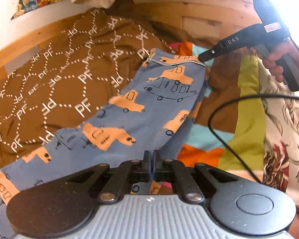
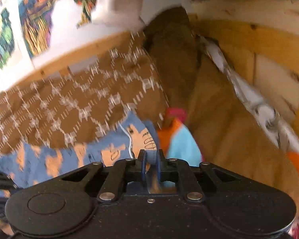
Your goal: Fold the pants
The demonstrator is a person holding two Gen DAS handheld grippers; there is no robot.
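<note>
Pants: the blue pants (image 1: 141, 107) with orange cars lie on a bed, over a brown blanket (image 1: 55, 75) printed with white letters and a patchwork quilt (image 1: 241, 103) on the right side of the left wrist view.
Long axis: the one visible strip of cloth runs from the lower left of the left wrist view up to a piped hem at upper right – a long diagonal.
Left gripper (image 1: 151, 157): clenched on a thin fold of the blue cloth partway along that strip, at its right-hand edge.
Right gripper (image 1: 201, 58): grasping the piped hem at the far end; in its own view a thicker wad of blue fabric (image 2: 151, 155) sits between the pads and the hem corner looks lifted off the bed.
Key relation: the two grips sit on the same edge, the right one farther away – so I judge the next move is to carry that far end over along the axis.
Nearer hand: the right holds the free end; the left serves as anchor.
Edges: a wooden bed frame (image 1: 199, 14) curves round the far side, close behind the hem.
Open room: brown blanket to the left lies fairly flat; a black cable (image 1: 225, 139) loops just right of the pants and could snag.
</note>
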